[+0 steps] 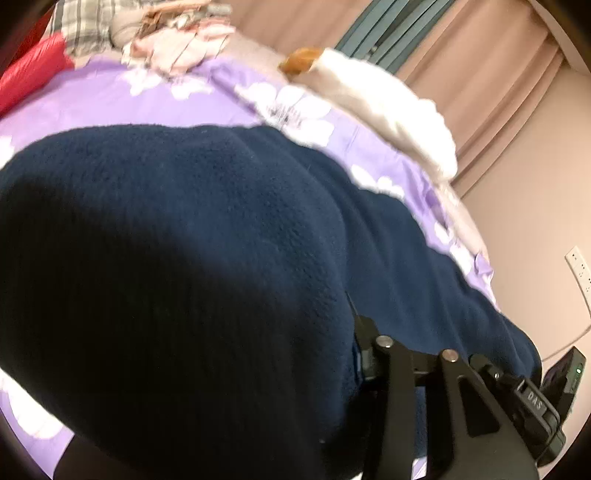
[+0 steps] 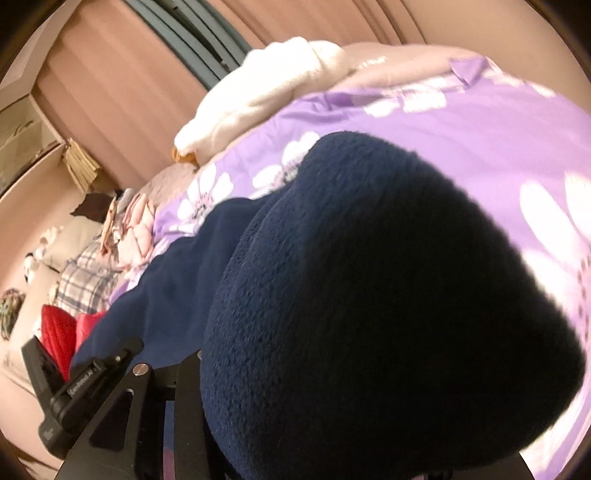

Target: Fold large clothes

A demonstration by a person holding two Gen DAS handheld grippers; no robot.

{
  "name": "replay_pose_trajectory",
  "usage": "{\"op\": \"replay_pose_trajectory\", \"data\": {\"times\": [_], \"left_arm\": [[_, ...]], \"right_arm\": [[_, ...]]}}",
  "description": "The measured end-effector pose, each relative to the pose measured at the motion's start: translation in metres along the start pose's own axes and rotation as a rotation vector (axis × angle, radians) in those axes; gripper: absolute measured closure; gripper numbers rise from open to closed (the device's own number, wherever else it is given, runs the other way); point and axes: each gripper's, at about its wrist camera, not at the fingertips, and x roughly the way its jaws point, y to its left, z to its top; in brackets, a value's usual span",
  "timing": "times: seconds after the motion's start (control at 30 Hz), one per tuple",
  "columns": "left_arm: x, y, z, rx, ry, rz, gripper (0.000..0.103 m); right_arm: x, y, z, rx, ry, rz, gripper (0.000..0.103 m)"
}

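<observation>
Purple bedding with white flowers (image 1: 122,99) covers the bed I am working over, with pink curtains (image 1: 491,70) behind it and a heap of other clothes near the far end: a white fluffy garment (image 1: 388,107), something pink-checked (image 1: 177,51), a grey plaid piece (image 1: 79,27) and a red one (image 1: 31,72).

My task piece is the navy fleece (image 1: 207,236), a big thick garment spread across the bedding. From both wrist views a fold of it bulges up right in front of the lens and hides the fingers. On the left gripper (image 1: 354,332) I see only the black linkage running into the cloth, so it looks clamped on the fleece, but I cannot tell how far the fingers are closed. The right gripper (image 2: 201,369) is the same story (the linkage vanishes behind the navy bulge), and again I cannot tell its opening.

By my reading, I am mid-fold: each gripper seems to have lifted a part of the fleece off the bed while the rest (image 2: 177,269) lies flat between them. No finished neat rectangle shows anywhere, so laying this fold down, smoothing it and any further folds remain, and the heap looks untouched.
</observation>
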Motion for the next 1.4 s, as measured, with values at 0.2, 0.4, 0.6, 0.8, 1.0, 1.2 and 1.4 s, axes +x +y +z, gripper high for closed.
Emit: {"op": "replay_pose_trajectory", "data": {"times": [0.2, 0.4, 0.6, 0.8, 1.0, 1.2, 1.4], "left_arm": [[-0.004, 0.018, -0.013, -0.018, 0.019, -0.007, 0.042], [-0.014, 0.033, -0.012, -0.090, 0.047, -0.027, 0.038], [-0.042, 0.053, -0.015, -0.180, 0.032, -0.015, 0.030], [-0.050, 0.064, -0.017, -0.211, 0.000, 0.034, 0.024], [-0.064, 0.060, -0.019, -0.158, -0.072, 0.119, 0.022], [-0.076, 0.085, -0.013, -0.214, -0.118, 0.193, 0.023], [-0.059, 0.092, -0.021, -0.297, 0.006, 0.047, 0.022]], "right_arm": [[0.010, -0.039, -0.006, 0.186, 0.074, 0.072, 0.051], [0.000, -0.039, -0.004, 0.181, 0.080, 0.061, 0.049], [-0.014, -0.041, -0.007, 0.150, 0.030, -0.010, 0.039], [-0.019, -0.050, -0.009, 0.139, -0.010, -0.069, 0.027], [-0.024, -0.044, -0.006, 0.101, -0.034, -0.110, 0.027], [-0.037, -0.051, -0.004, 0.112, -0.107, -0.188, 0.018], [-0.052, -0.062, 0.000, 0.173, -0.197, -0.255, 0.016]]}}
